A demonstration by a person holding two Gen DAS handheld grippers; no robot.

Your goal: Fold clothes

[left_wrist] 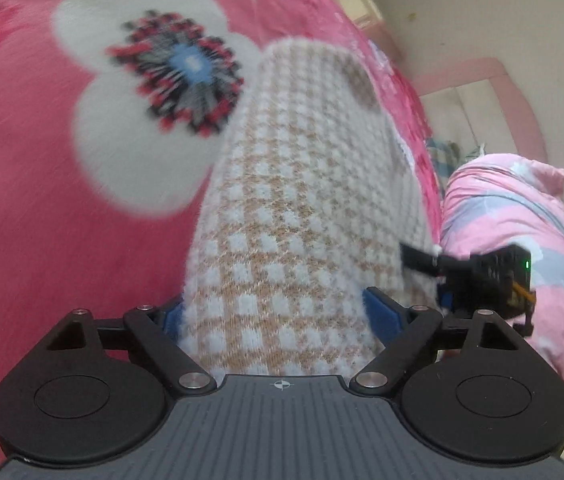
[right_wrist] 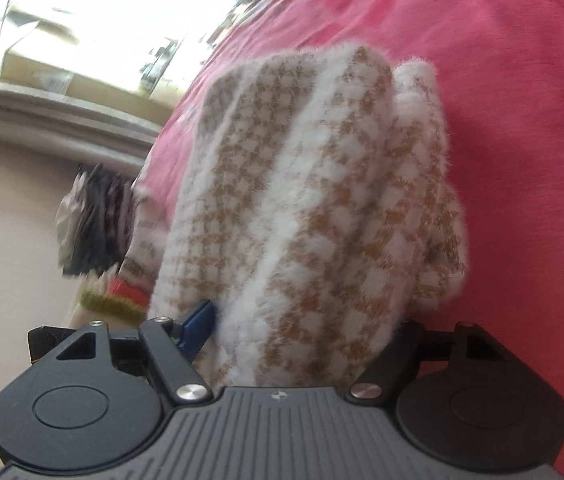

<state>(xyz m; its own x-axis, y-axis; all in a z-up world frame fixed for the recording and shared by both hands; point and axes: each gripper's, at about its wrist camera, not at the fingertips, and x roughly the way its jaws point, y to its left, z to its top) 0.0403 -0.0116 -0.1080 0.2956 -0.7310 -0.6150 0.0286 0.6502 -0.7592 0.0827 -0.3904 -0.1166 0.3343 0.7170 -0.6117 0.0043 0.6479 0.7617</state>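
Left wrist view: left gripper [left_wrist: 278,312] and right gripper [right_wrist: 302,328] each straddle the checked sweater [left_wrist: 294,208], jaws wide, grip unclear, on a pink blanket [left_wrist: 22,220]; cream wall [left_wrist: 502,12] far right.

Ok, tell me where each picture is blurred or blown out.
Left wrist view: motion blur smears the flower print on the pink blanket; the knit garment stays fairly sharp. Right wrist view: the window area is blown out white, the garment softly blurred.

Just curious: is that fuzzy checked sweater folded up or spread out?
Folded: the sweater forms a thick, narrow bundle with stacked layers on the pink blanket.
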